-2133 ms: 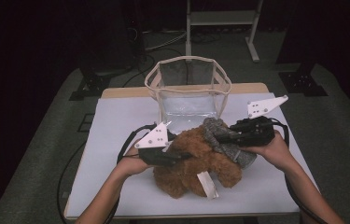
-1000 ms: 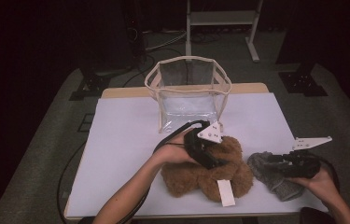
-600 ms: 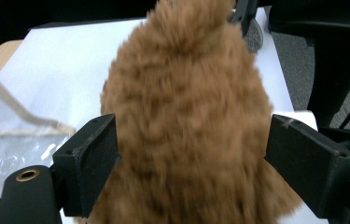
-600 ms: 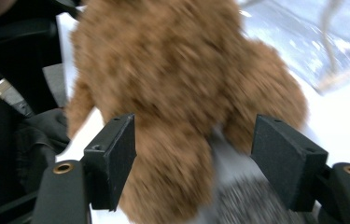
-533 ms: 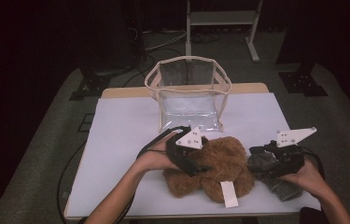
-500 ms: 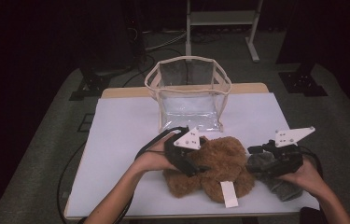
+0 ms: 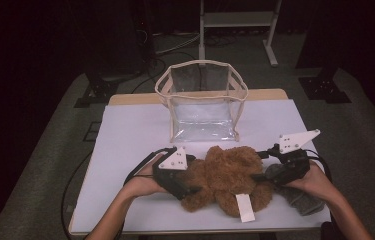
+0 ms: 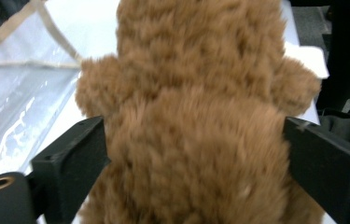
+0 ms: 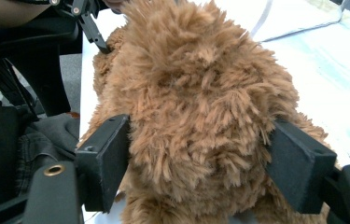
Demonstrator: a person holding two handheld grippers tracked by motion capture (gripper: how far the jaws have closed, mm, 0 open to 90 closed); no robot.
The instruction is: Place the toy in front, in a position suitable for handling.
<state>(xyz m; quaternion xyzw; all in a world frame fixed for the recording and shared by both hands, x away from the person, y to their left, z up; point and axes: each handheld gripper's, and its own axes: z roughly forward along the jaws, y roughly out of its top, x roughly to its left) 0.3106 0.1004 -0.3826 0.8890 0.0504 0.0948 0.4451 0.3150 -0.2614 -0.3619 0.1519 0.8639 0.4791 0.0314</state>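
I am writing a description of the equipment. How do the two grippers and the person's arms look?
Each gripper, left gripper and right gripper, has a black body, two flat black jaws, a pale three-cornered plate on top dotted with small holes, and a black cable trailing behind. Brass-coloured rings sit at the jaw bases. The forearms are bare, without sleeves.

plush bear (image 7: pixel 227 175) before bag (image 7: pixel 202 102), on table (image 7: pixel 125 135)

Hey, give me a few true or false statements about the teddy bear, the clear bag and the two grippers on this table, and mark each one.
1. The teddy bear lies inside the clear bag. False: it lies on the table, in front of the bag.
2. The left gripper and right gripper flank the bear. True.
3. The bag stands with its mouth open. True.
4. The bear is white. False: it is brown.
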